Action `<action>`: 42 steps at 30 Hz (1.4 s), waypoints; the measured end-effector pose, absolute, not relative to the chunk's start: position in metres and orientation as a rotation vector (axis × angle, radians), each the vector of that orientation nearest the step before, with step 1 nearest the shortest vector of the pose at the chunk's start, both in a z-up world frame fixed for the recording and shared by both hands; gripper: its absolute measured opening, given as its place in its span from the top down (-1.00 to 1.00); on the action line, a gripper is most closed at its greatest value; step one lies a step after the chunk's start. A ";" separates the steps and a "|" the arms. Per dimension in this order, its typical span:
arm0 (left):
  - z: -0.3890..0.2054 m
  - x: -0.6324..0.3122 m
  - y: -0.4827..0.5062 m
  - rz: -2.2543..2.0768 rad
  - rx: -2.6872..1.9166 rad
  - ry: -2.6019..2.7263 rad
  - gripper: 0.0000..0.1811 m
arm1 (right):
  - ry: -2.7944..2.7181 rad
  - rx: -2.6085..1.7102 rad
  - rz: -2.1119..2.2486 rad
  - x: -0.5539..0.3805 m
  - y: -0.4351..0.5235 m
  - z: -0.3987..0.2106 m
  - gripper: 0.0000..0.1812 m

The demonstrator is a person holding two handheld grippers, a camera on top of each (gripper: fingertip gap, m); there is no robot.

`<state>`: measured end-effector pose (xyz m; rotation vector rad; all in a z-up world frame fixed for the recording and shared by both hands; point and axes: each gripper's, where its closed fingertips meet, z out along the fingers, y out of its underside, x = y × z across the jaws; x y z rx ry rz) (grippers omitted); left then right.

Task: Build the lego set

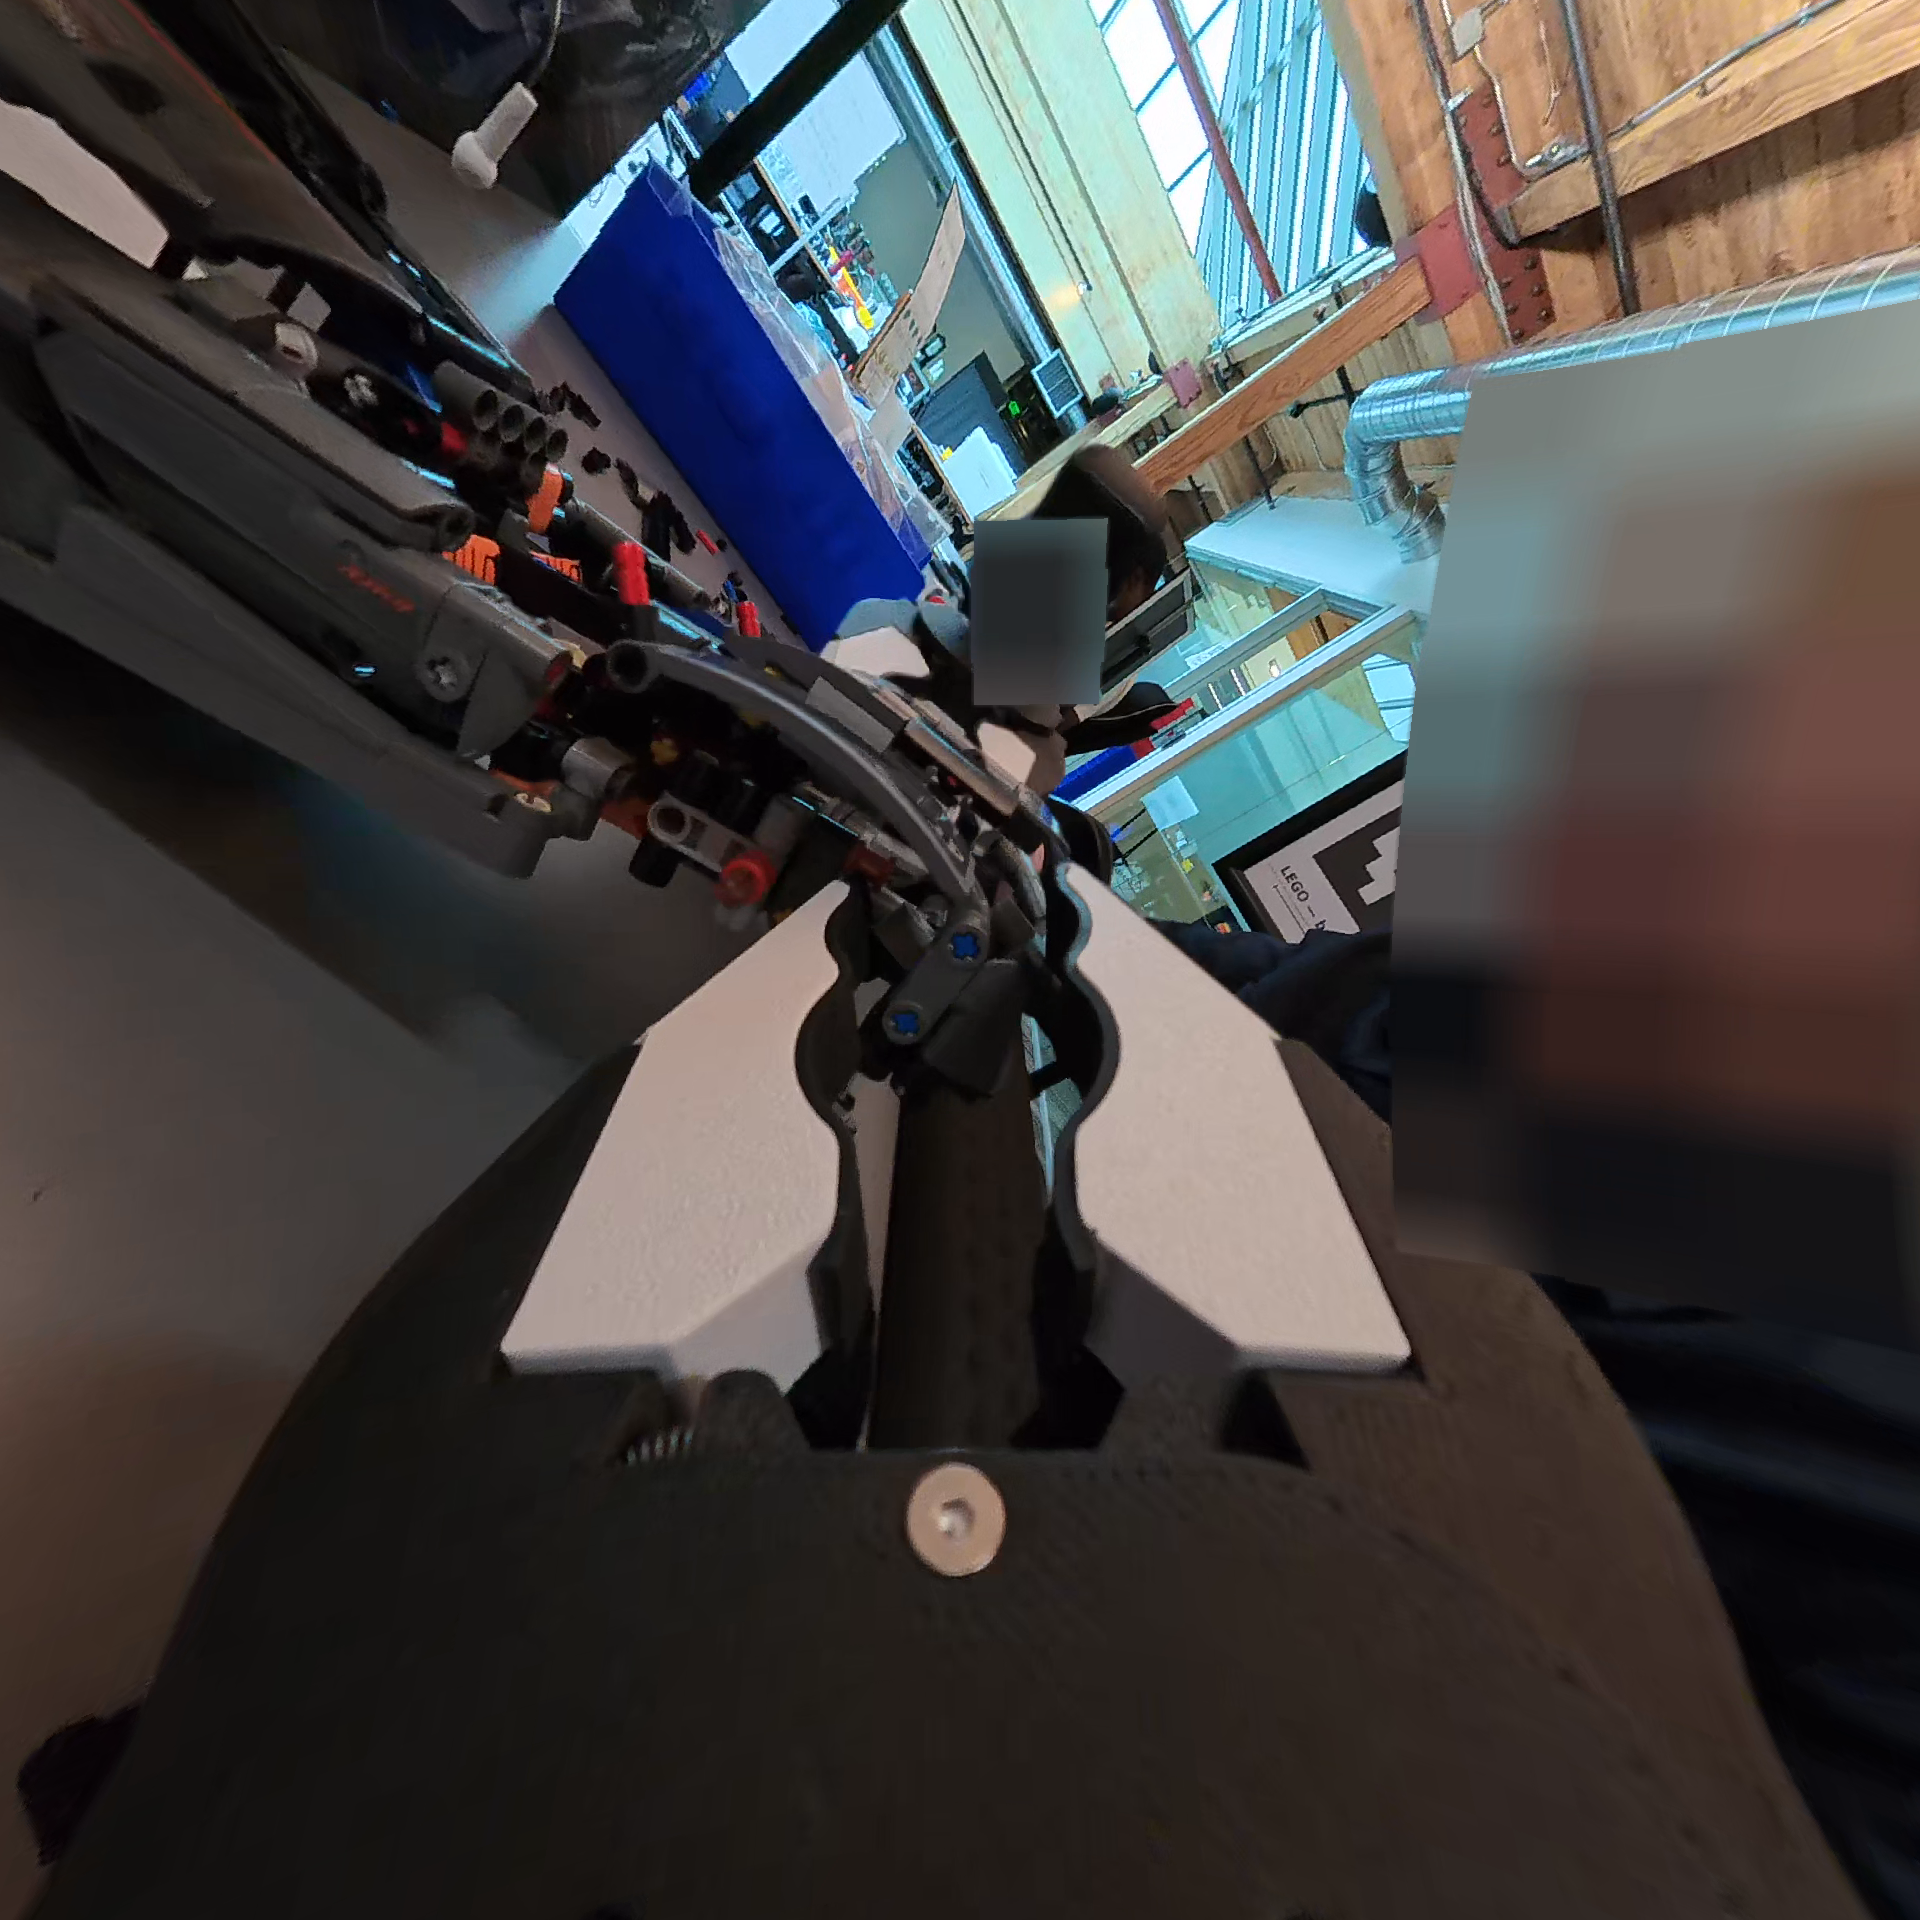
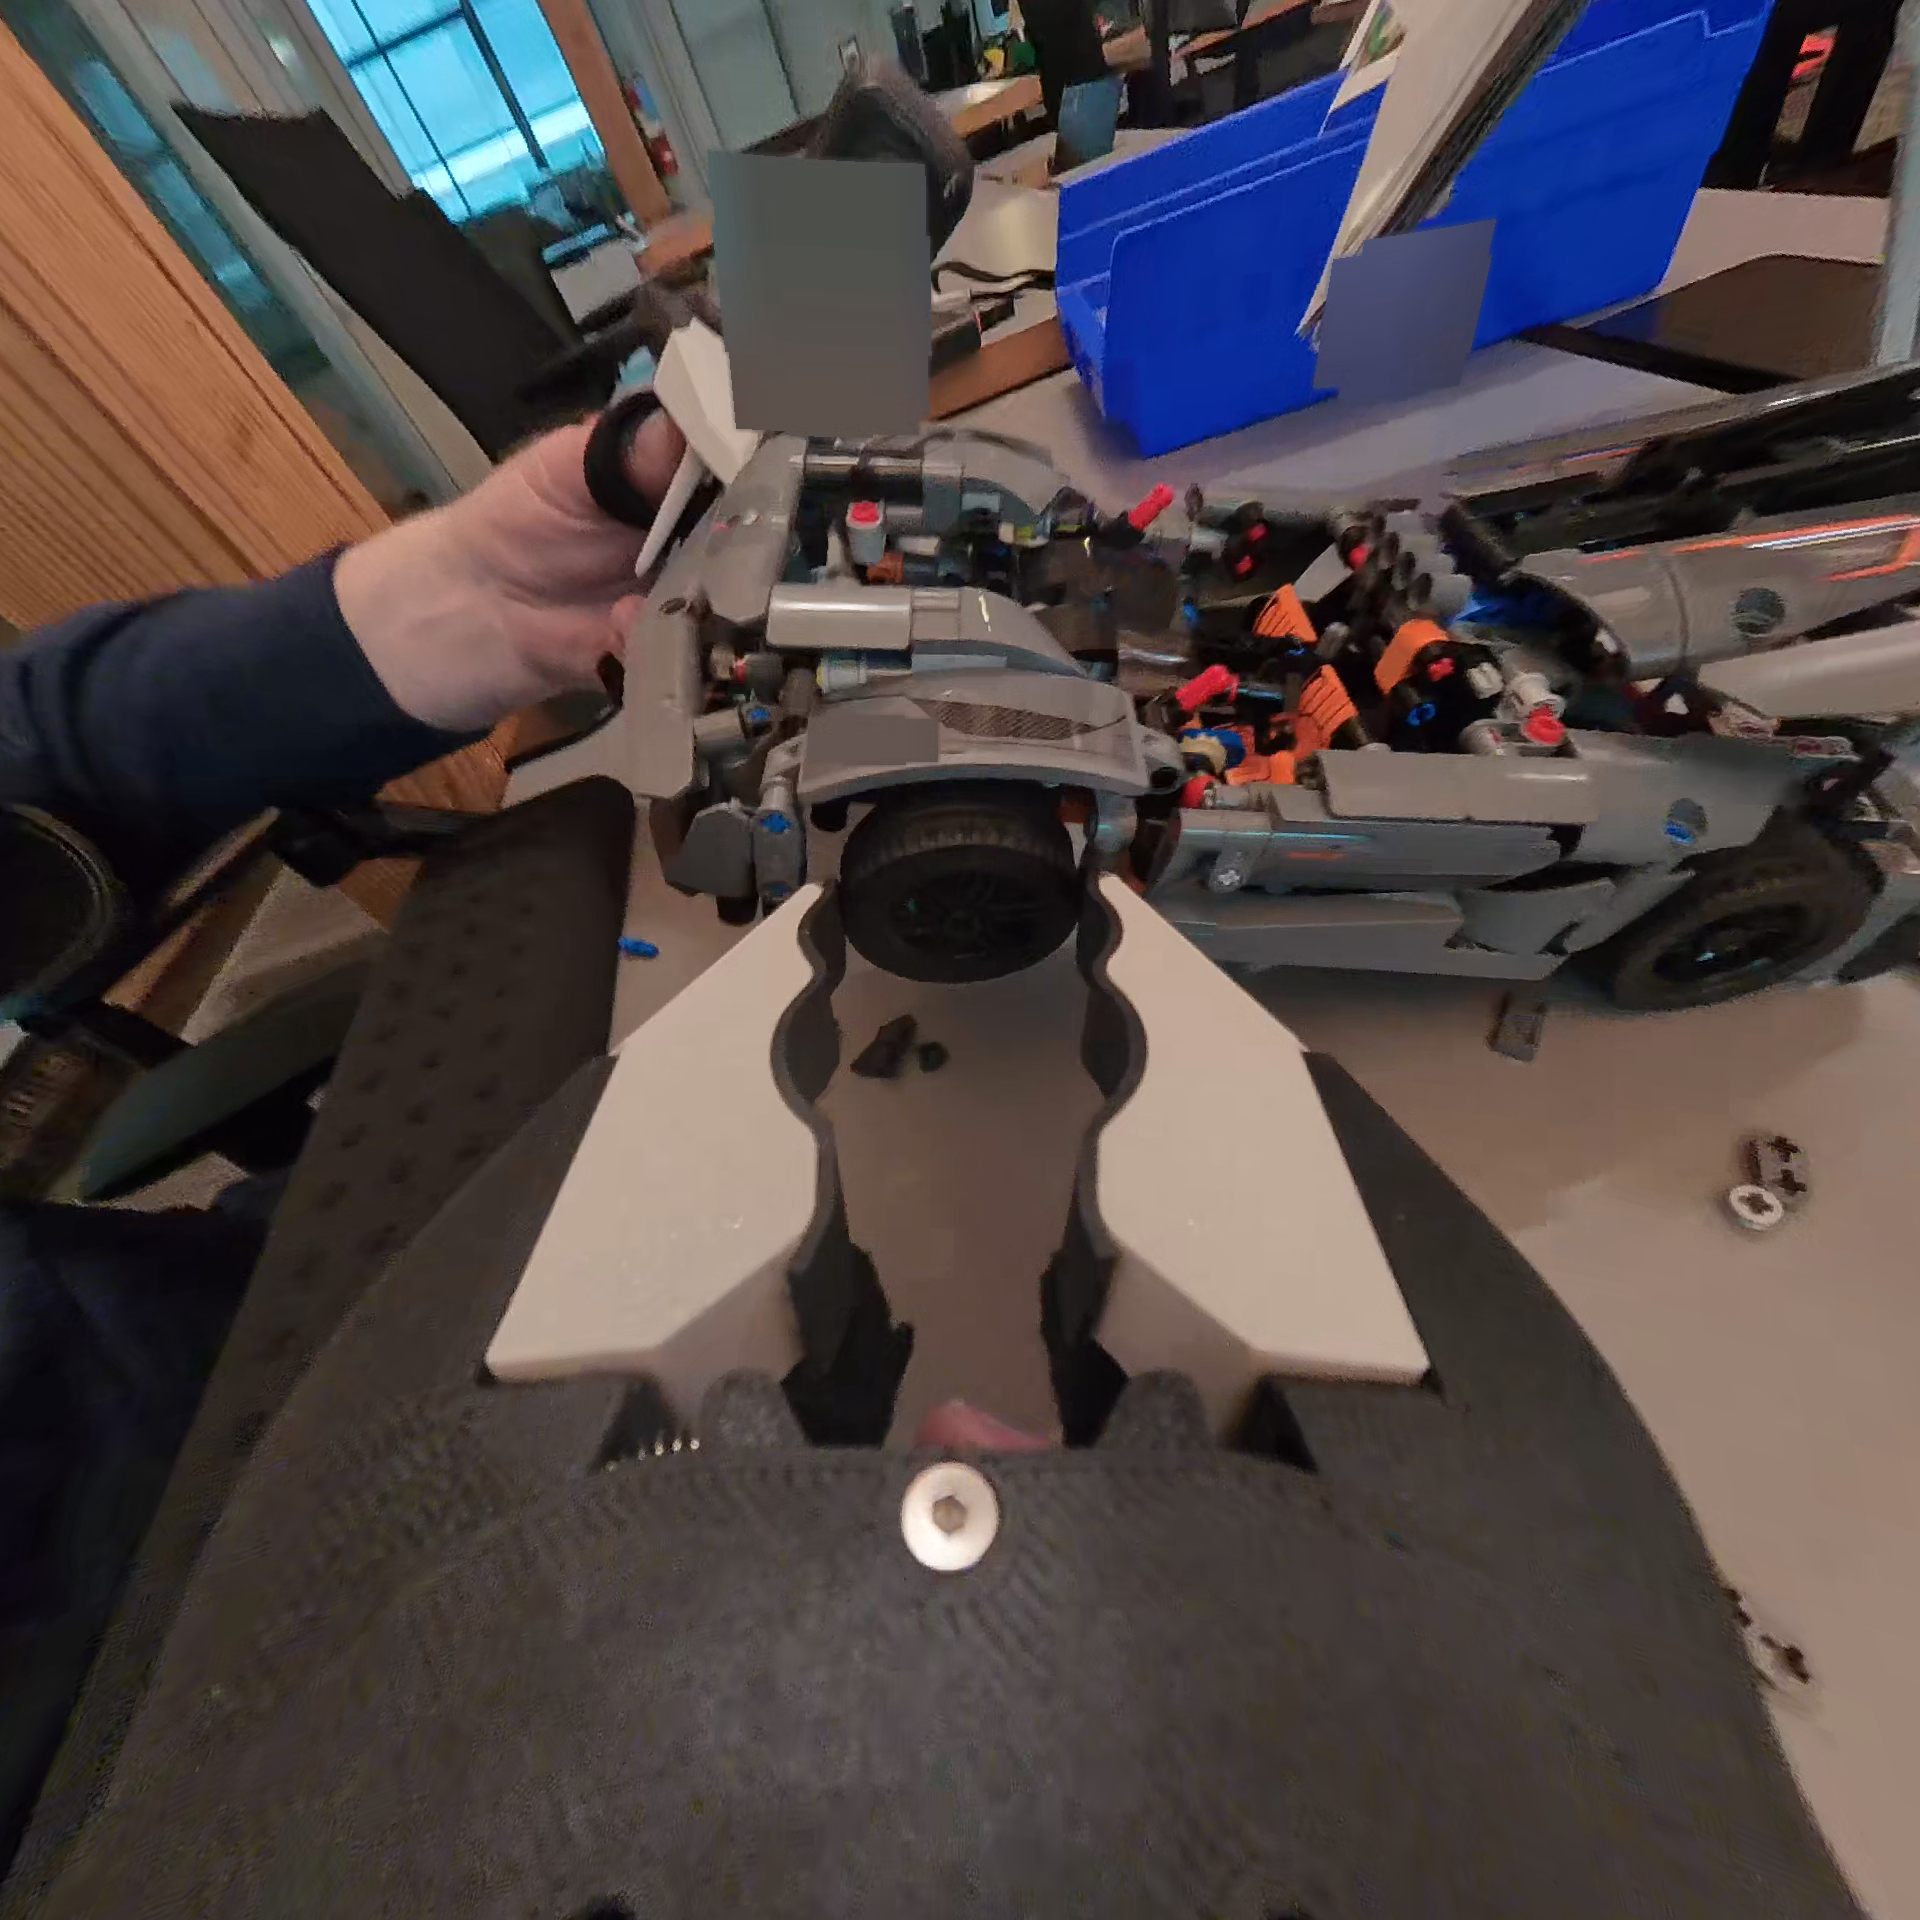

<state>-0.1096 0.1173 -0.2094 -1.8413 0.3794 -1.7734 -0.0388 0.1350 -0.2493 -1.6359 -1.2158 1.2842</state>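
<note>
A grey lego car [image 2: 1039, 717] with orange and red inner parts stands on the grey table [image 2: 1351, 1195], nose to the left. My right gripper [image 2: 961, 909] is open, and its fingertips flank the black front wheel [image 2: 956, 883] without clearly touching it. In the left wrist view my left gripper [image 1: 956, 935] is shut on a dark beam with blue pins [image 1: 935, 982] at the car's [image 1: 343, 540] nose. In the right wrist view that left gripper [image 2: 696, 416] shows held by a hand [image 2: 499, 582] at the car's front end.
Loose pieces lie on the table: small black ones [image 2: 894, 1044] under the wheel, a blue pin [image 2: 636, 945], a dark piece [image 2: 1517, 1023] and grey and black ones [image 2: 1766, 1184] at right. Blue bins [image 2: 1195, 270] with a booklet [image 2: 1455, 104] stand behind the car. The tips of one gripper are about 9 cm away from the tips of the other.
</note>
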 end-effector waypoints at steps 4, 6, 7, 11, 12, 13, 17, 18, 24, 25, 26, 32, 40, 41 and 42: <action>-0.208 -0.113 0.120 -1.794 -1.803 0.338 0.65 | -1.247 -1.609 1.277 -0.043 0.130 -0.251 0.53; -0.207 -0.113 0.120 -1.802 -1.793 0.331 0.65 | -1.228 -1.587 1.271 -0.043 0.134 -0.247 0.53; -0.207 -0.112 0.120 -1.804 -1.791 0.337 0.65 | -1.223 -1.579 1.268 -0.043 0.135 -0.246 0.53; -0.204 -0.113 0.120 -1.792 -1.775 0.332 0.64 | -1.229 -1.553 1.227 -0.044 0.135 -0.243 0.53; -0.204 -0.114 0.121 -1.798 -1.768 0.324 0.64 | -1.232 -1.540 1.203 -0.045 0.136 -0.242 0.53; -0.204 -0.115 0.121 -1.808 -1.755 0.315 0.63 | -1.237 -1.527 1.174 -0.046 0.136 -0.241 0.53; -0.204 -0.120 0.122 -1.814 -1.737 0.300 0.64 | -1.271 -1.499 1.061 -0.050 0.137 -0.240 0.53; -0.204 -0.121 0.122 -1.817 -1.731 0.294 0.64 | -1.280 -1.492 1.033 -0.052 0.136 -0.240 0.53; -0.203 -0.129 0.122 -1.816 -1.709 0.285 0.61 | -1.340 -1.441 0.894 -0.059 0.134 -0.239 0.53; -0.203 -0.130 0.121 -1.821 -1.705 0.282 0.62 | -1.343 -1.446 0.891 -0.059 0.133 -0.240 0.53; -0.204 -0.129 0.121 -1.825 -1.704 0.279 0.63 | -1.340 -1.461 0.895 -0.058 0.133 -0.242 0.53; -0.207 -0.125 0.125 -1.824 -1.705 0.273 0.60 | -1.305 -1.510 0.924 -0.041 0.138 -0.244 0.53; -0.206 -0.123 0.124 -1.836 -1.698 0.289 0.63 | -1.316 -1.517 0.936 -0.044 0.142 -0.251 0.53; -0.206 -0.123 0.124 -1.836 -1.698 0.289 0.63 | -1.310 -1.510 0.934 -0.045 0.142 -0.249 0.53; -0.205 -0.124 0.125 -1.837 -1.693 0.282 0.63 | -1.304 -1.513 0.938 -0.046 0.144 -0.248 0.53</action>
